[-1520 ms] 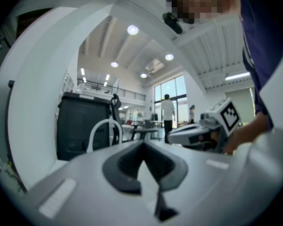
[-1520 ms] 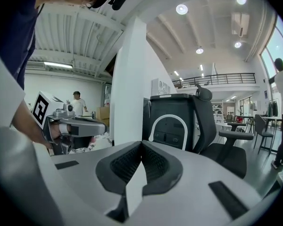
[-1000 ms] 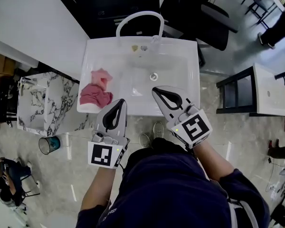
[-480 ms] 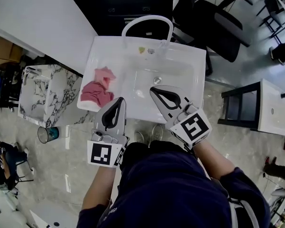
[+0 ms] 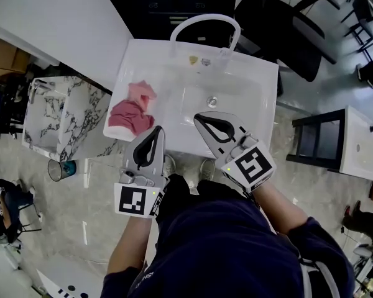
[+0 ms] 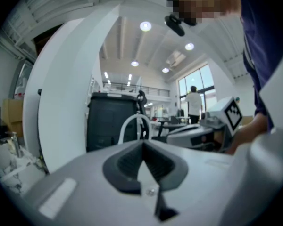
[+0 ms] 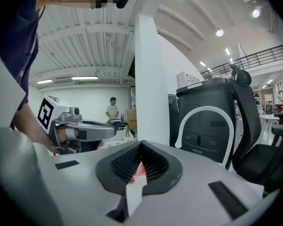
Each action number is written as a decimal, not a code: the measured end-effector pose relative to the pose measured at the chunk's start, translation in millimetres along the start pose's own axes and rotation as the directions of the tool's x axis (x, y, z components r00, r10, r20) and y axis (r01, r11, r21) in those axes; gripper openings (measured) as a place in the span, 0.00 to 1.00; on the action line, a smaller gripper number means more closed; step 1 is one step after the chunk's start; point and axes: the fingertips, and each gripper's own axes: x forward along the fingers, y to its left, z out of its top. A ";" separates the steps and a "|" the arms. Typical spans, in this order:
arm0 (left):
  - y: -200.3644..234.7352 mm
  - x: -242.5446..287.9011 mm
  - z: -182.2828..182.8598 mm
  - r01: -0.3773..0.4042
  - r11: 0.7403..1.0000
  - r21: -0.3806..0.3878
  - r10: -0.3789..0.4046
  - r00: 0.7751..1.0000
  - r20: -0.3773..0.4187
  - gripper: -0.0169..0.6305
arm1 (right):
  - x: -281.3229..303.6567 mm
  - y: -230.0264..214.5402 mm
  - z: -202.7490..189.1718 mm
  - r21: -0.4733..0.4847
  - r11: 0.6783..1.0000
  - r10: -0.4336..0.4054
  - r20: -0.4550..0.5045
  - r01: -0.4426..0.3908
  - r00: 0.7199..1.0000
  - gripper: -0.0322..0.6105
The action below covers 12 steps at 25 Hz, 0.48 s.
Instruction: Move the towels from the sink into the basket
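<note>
Two pink towels (image 5: 132, 112) lie crumpled on the left side of the white sink (image 5: 261, 104), a lighter one behind a darker one. My left gripper (image 5: 155, 131) hovers at the sink's front edge, just right of the towels, shut and empty. My right gripper (image 5: 198, 117) reaches over the front of the basin, also shut with nothing in it. In the right gripper view a bit of pink towel (image 7: 137, 170) shows past the shut jaws, with the left gripper (image 7: 80, 131) to the left. The left gripper view shows the right gripper (image 6: 203, 131) beside it.
A white arched faucet (image 5: 205, 25) stands at the sink's back edge, with the drain (image 5: 212, 102) mid-basin. A marble-patterned container (image 5: 62, 120) and a small blue bin (image 5: 61, 169) sit on the floor to the left. A dark stand (image 5: 314, 138) is to the right.
In the head view the sink and towels have slid to the right and slightly down. Both grippers stay shut side by side at the sink's front edge.
</note>
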 end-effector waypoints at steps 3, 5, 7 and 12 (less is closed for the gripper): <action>16.9 -6.0 -7.0 -0.006 1.000 -0.016 0.006 1.000 -0.010 0.03 | 17.6 8.9 -4.1 0.007 1.000 0.012 -0.022 -0.012 1.000 0.06; 30.3 -10.5 -12.4 -0.010 1.000 -0.024 0.009 1.000 -0.016 0.03 | 31.5 15.9 -8.1 0.013 1.000 0.019 -0.036 -0.019 0.999 0.06; 45.0 -15.2 -18.5 -0.014 0.999 -0.033 0.013 1.000 -0.025 0.03 | 46.1 23.0 -12.9 0.016 1.000 0.025 -0.052 -0.024 0.998 0.06; 84.3 -26.4 -30.6 -0.023 0.998 -0.055 0.021 0.999 -0.040 0.03 | 85.0 38.0 -17.7 0.024 0.999 0.031 -0.100 -0.028 0.994 0.06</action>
